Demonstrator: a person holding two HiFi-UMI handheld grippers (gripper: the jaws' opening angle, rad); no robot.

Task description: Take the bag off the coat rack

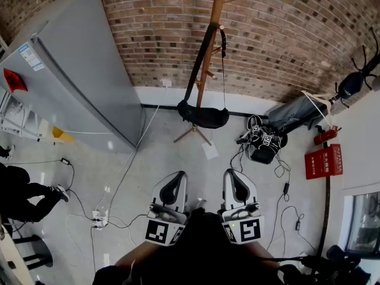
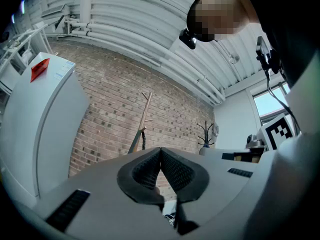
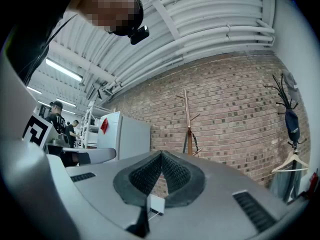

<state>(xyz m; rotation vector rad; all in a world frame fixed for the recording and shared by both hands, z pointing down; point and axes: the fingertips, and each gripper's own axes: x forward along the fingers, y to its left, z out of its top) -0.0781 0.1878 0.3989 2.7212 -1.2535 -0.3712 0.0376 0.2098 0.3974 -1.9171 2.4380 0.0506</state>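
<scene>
A black bag (image 1: 203, 115) hangs low by its long strap (image 1: 200, 58) from a wooden coat rack (image 1: 214, 16) against the brick wall. Both grippers are held close to my body, well short of the rack. My left gripper (image 1: 176, 184) is shut with nothing in it, and my right gripper (image 1: 236, 183) is shut and empty too. The left gripper view shows the rack (image 2: 144, 115) and strap (image 2: 136, 140) beyond the closed pads (image 2: 161, 170). In the right gripper view the rack (image 3: 188, 121) stands beyond the closed pads (image 3: 161, 173).
A grey refrigerator (image 1: 77, 70) stands left of the rack. Cables and a power strip (image 1: 100, 218) trail over the floor. Black gear with cords (image 1: 264, 142) and a red box (image 1: 324, 160) lie at the right. A black coat stand (image 3: 288, 111) is further right.
</scene>
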